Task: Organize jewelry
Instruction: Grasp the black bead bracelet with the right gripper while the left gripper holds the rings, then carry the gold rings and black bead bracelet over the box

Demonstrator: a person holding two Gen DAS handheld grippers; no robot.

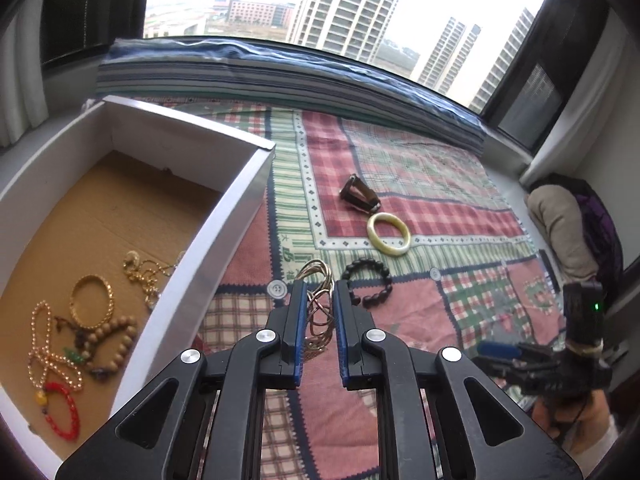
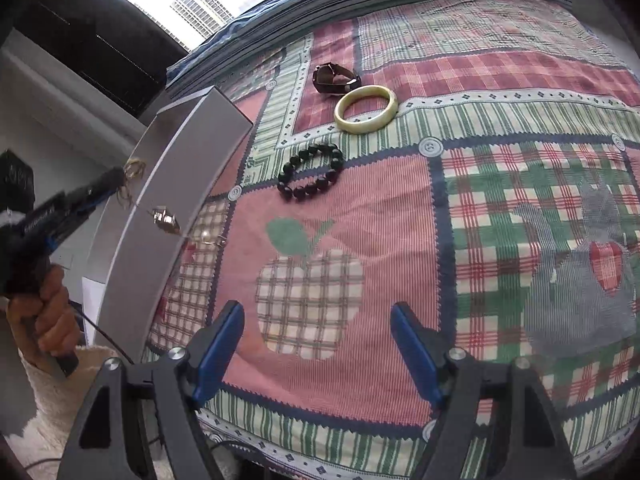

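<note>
L gripper [image 1: 318, 300] has its fingers [image 1: 295, 312] nearly pressed together, pinching a bundle of thin gold wire bangles [image 1: 320, 304]. From the R wrist view the same bundle [image 2: 132, 178] hangs off the fingertips, lifted clear of the cloth and just at the rim of the white box [image 1: 224, 236], on the near side of its wall. A hand [image 2: 48, 312] in a fuzzy cream sleeve [image 2: 60, 392] grips the L handle.

R gripper [image 2: 318, 344] has fingers [image 2: 218, 344] spread wide w/ nothing between them, over the apple print on the patchwork quilt [image 2: 400, 220].

Inside the box, on its brown cardboard floor: a gold bangle [image 1: 91, 302], a gold chain [image 1: 146, 274], a long string of small gold-tone beads [image 1: 40, 344], a tan wooden bead bracelet [image 1: 116, 340] and a red bead bracelet [image 1: 66, 412], all bunched toward the near corner, some overlapping.

Still out on the quilt: a black bead bracelet [image 1: 368, 284] nearest the box, a pale jade-coloured bangle [image 1: 389, 234] beyond it, and a dark brown watch [image 1: 360, 196] just behind that, almost touching the bangle. All 3 lie well apart from the R fingers.

A window [image 1: 320, 8] runs behind the quilt, w/ tower blocks outside.
</note>
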